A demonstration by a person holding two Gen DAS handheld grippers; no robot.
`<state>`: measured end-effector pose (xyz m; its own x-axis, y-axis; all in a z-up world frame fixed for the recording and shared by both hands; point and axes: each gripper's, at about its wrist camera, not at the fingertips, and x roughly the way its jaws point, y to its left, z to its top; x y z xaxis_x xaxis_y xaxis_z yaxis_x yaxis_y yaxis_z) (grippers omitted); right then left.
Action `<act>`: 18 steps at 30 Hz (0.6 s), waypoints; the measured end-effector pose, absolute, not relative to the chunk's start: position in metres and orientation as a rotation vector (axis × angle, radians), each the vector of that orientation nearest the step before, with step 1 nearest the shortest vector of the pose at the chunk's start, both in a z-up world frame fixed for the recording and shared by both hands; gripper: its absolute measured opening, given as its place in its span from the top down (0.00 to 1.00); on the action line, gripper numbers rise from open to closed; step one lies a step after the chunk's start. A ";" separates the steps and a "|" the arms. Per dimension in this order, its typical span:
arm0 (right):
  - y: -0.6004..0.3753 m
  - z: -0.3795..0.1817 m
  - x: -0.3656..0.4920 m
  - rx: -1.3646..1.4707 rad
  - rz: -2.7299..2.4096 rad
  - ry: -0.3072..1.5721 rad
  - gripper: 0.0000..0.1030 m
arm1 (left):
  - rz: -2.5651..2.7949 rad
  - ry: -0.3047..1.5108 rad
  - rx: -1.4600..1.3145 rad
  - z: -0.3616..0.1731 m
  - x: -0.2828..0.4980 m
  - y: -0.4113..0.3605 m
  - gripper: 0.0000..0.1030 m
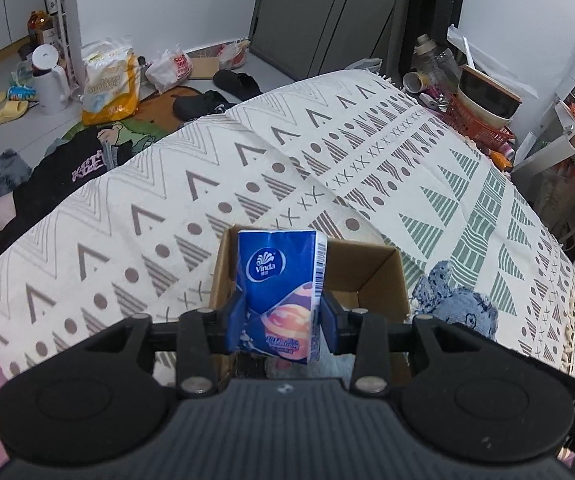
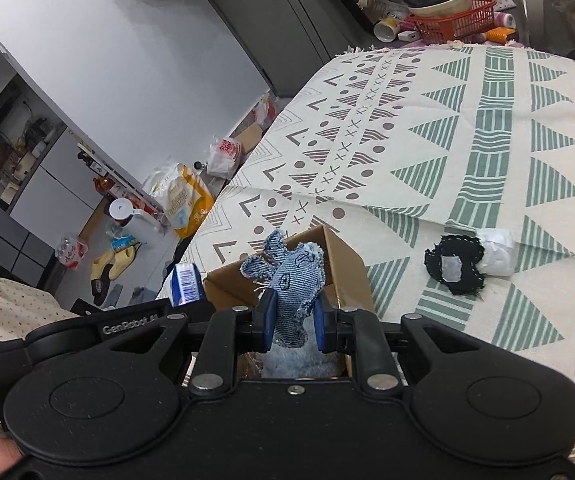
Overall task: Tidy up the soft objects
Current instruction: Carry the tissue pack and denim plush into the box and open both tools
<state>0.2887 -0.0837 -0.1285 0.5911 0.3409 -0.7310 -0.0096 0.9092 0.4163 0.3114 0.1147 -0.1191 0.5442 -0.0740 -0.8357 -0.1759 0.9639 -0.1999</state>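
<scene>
Tissue pack [image 1: 277,292] between left jaws

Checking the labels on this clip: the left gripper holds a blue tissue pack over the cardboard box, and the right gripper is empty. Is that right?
Not quite. The right gripper is not empty: the right wrist view shows it shut on a denim toy above the cardboard box. The rest holds: the left gripper holds the blue tissue pack over the box.
</scene>
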 end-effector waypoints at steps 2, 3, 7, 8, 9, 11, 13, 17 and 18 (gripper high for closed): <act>-0.082 -0.129 0.293 0.397 0.207 0.922 0.81 | 0.088 0.993 -0.237 -0.120 0.315 0.114 0.60; -0.081 -0.129 0.296 0.399 0.207 0.925 0.81 | 0.098 0.999 -0.234 -0.122 0.317 0.114 0.58; -0.075 -0.132 0.304 0.407 0.209 0.938 0.81 | 0.093 1.013 -0.284 -0.124 0.318 0.125 0.49; -0.073 -0.133 0.306 0.408 0.211 0.940 0.81 | 0.104 1.012 -0.282 -0.124 0.317 0.128 0.48; -0.071 -0.133 0.307 0.408 0.213 0.942 0.81 | 0.117 1.011 -0.277 -0.123 0.316 0.129 0.46; -0.067 -0.134 0.309 0.411 0.220 0.947 0.81 | 0.136 1.008 -0.275 -0.122 0.314 0.134 0.45; -0.062 -0.134 0.312 0.412 0.226 0.950 0.81 | 0.141 1.005 -0.287 -0.120 0.311 0.139 0.44; -0.052 -0.133 0.317 0.411 0.244 0.955 0.81 | 0.155 1.013 -0.331 -0.115 0.306 0.150 0.37; -0.049 -0.133 0.318 0.413 0.248 0.956 0.81 | 0.157 1.014 -0.343 -0.114 0.305 0.153 0.36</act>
